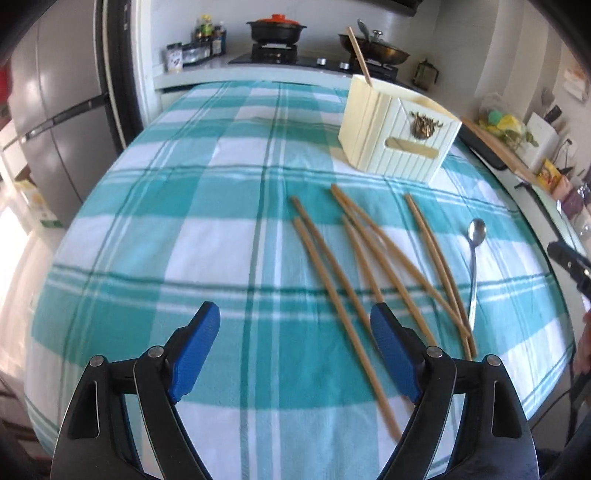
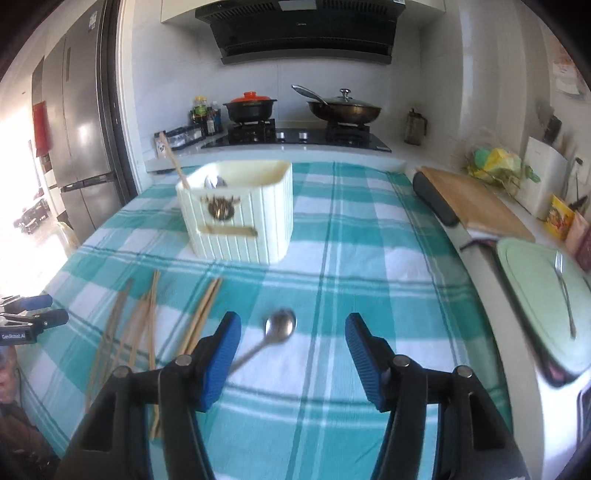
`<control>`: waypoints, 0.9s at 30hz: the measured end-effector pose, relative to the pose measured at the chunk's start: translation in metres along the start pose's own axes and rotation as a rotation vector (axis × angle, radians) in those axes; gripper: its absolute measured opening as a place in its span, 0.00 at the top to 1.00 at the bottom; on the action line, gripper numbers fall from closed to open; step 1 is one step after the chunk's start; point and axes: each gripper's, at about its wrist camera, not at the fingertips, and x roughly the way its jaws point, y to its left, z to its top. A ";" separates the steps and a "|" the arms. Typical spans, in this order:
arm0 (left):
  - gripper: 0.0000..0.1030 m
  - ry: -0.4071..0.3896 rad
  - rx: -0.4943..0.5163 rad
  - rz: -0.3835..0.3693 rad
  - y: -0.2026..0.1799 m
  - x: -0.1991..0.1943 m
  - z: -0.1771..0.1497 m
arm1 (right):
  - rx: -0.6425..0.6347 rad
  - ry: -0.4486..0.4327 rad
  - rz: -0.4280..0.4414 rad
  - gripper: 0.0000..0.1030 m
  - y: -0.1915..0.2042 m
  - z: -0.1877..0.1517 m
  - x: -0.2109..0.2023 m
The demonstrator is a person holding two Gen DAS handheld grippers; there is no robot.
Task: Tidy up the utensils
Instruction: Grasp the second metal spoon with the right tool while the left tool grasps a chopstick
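Gaping empty, both tongs (image 1: 295,325) (image 2: 291,332) hover; only right wrist shows the holder's (image 2: 240,218) inner spoon (image 2: 215,181).

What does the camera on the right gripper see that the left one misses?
Only the right wrist view shows a spoon already inside the holder, the range hood, and a fork on a green board. Only the left view shows its own open left gripper. Both show the cream holder, loose chopsticks, table spoon and stove pots.
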 end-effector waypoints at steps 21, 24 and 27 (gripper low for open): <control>0.18 0.033 -0.077 0.016 -0.001 0.034 -0.019 | -0.005 0.048 -0.024 0.42 0.028 -0.057 -0.001; 0.18 0.039 -0.067 0.041 -0.005 0.042 -0.016 | 0.003 0.048 -0.013 0.42 0.030 -0.053 0.002; 0.17 0.034 -0.036 0.088 -0.009 0.047 -0.017 | 0.038 0.070 0.002 0.42 0.027 -0.047 0.010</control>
